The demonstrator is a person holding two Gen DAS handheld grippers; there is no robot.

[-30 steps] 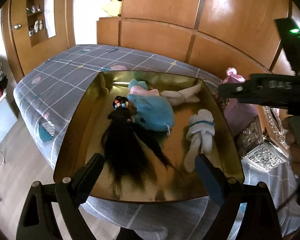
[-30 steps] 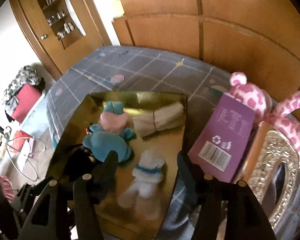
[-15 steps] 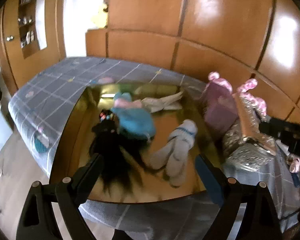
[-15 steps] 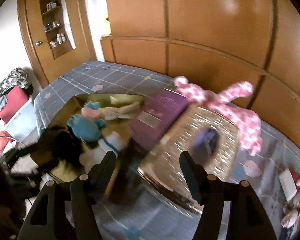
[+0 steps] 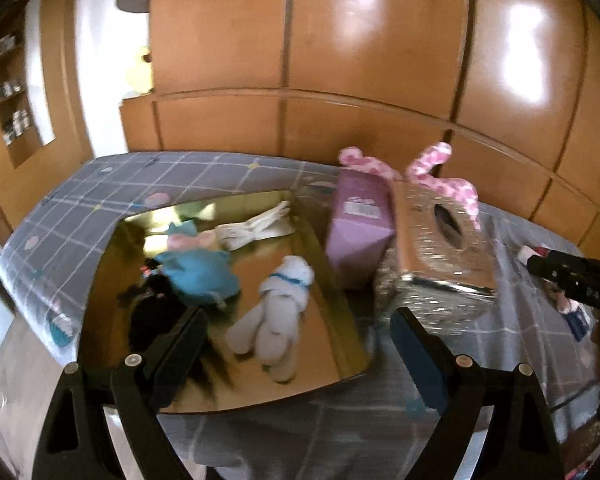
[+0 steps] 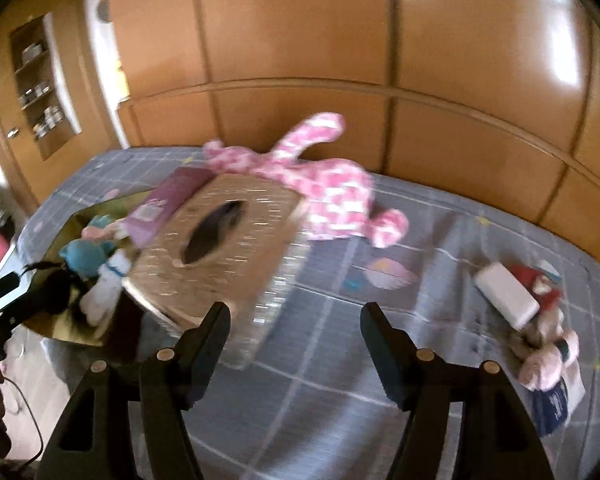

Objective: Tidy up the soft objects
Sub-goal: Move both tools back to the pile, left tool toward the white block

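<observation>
Right now both tongs hang above the bed (image 6: 332, 380), with its grey checked sheet, and neither has anything in it. The left gripper (image 5: 296, 344) has its jaws spread wide over the near edge of a shiny gold tray (image 5: 340, 320). Just ahead of its fingers, in the tray, lies a white plush toy with a blue collar (image 5: 278, 312); beyond its left finger sprawl a black wig (image 5: 156, 320) and a blue plush toy (image 5: 200, 276), and further out a rolled pair of pale socks (image 5: 256, 230) rests near the tray's far rim. Ahead of its right finger, off the tray, stands a purple box (image 5: 360, 224) right beside a glittery tissue box (image 5: 436, 256).

The right gripper (image 6: 296, 328) also stands apart, its jaws having just been opening with only bare sheet between them. Its left finger sits close to the near corner of the tissue box. Past that box, well ahead of the tongs, a pink and white spotted plush rabbit (image 6: 328, 188) lies stretched along the wooden headboard (image 6: 380, 60). Off to the right of the right finger, near the bed's edge, a small doll with a red cap (image 6: 540, 320) lies beside a white block (image 6: 504, 294). The picture is smeared, so finer detail there I cannot tell.
</observation>
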